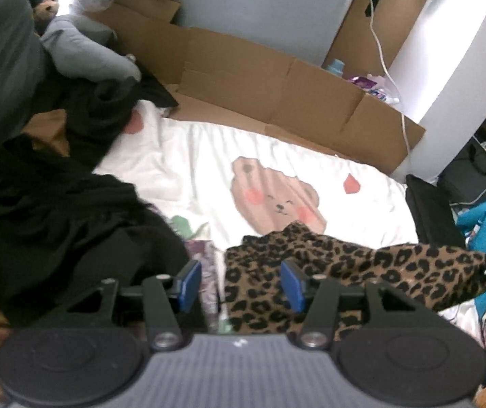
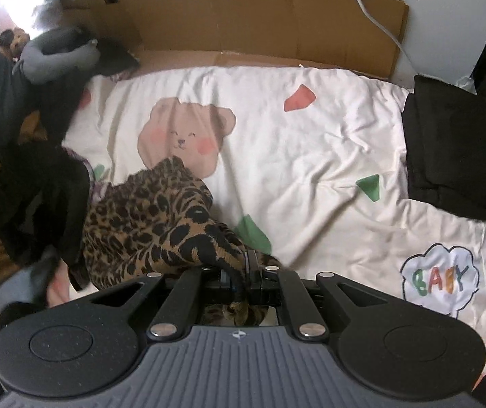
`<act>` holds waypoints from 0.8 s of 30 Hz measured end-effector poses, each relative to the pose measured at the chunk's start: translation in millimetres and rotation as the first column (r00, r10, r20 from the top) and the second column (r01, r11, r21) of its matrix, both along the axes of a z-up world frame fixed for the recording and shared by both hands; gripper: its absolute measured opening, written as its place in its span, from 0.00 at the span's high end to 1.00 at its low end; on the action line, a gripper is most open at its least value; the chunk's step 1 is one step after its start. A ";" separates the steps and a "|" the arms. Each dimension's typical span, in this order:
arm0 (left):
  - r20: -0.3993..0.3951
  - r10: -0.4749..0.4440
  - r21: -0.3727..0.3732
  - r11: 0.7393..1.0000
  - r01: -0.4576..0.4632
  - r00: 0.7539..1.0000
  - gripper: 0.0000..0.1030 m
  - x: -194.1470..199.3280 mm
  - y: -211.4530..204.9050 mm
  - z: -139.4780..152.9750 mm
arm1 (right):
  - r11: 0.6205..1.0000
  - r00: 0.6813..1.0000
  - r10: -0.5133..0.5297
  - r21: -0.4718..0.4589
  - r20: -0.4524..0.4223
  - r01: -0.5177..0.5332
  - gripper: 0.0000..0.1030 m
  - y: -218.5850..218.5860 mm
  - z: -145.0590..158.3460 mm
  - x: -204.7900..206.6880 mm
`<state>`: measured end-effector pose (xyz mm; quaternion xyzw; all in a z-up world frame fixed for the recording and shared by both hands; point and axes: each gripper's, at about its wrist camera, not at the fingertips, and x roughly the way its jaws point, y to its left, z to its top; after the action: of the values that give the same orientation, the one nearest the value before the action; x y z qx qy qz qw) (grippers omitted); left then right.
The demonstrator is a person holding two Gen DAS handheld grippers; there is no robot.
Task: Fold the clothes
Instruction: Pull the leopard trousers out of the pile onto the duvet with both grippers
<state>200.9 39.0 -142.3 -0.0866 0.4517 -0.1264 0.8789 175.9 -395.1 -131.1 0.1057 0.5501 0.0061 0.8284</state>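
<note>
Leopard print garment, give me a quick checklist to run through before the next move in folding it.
1. Right gripper shut on the leopard print garment: ok, the cloth is pinched between its fingers.
2. Left gripper open and ready to take a second hold: ok, nothing pressed between its blue pads.
3. Garment within the left gripper's line: ok, it lies just ahead of the fingers.
4. Bare stretch of the bear-print sheet to lay it out on: ok.
5. Garment free of the black clothes pile: cannot tell, their edges meet.
6. Garment spread flat: not ok, it is bunched.
</note>
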 end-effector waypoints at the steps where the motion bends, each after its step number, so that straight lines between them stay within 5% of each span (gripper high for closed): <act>1: 0.004 -0.006 0.002 1.000 0.006 1.000 0.47 2.8 -6.0 4.0 | 1.000 1.000 0.005 -0.002 -0.004 -0.005 0.97 -3.6 -0.8 -0.5; 11: -0.020 0.020 -0.005 1.000 -0.020 1.000 0.40 47.3 -52.3 12.2 | 0.999 0.998 -0.027 0.021 -0.063 0.029 0.97 -53.0 -37.8 -26.0; 24: -0.205 0.097 0.030 0.995 -0.093 0.974 0.38 47.5 -103.1 -110.4 | 0.984 0.991 -0.135 0.117 0.006 0.133 0.95 -95.1 -101.5 -79.3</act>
<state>248.4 -64.1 -252.7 -0.1121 0.5369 -0.0701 0.8332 96.6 -490.1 -232.6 0.1905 0.5347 -0.0168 0.8231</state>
